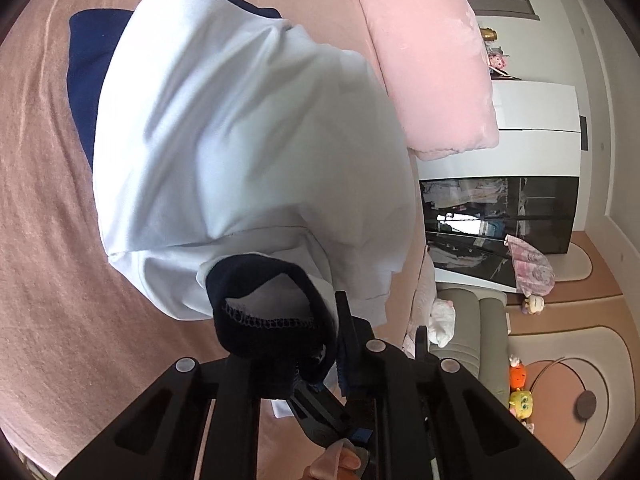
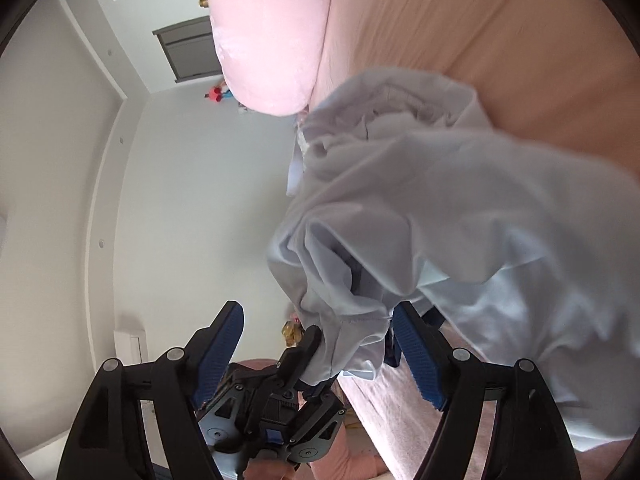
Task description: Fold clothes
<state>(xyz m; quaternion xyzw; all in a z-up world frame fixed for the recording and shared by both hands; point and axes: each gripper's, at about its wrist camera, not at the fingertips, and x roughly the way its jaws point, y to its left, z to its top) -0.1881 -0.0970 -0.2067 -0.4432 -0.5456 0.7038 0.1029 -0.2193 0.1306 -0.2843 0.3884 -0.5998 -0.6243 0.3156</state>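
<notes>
Navy cuff (image 1: 276,320) fills the near foreground of the left wrist view, pinched in the left tool (image 1: 320,360), whose fingers are closed on it. Beyond it, the pale blue shirt (image 1: 248,140) hangs over the pink bed (image 1: 48,240), partly covering a navy garment (image 1: 86,76). A pink pillow (image 1: 428,52) lies to the right. In the right wrist view, the right tool (image 2: 320,344) stands wide, blue pads (image 2: 420,356) apart, with bunched shirt cloth draped between them. Whether it grips the cloth I cannot tell.
</notes>
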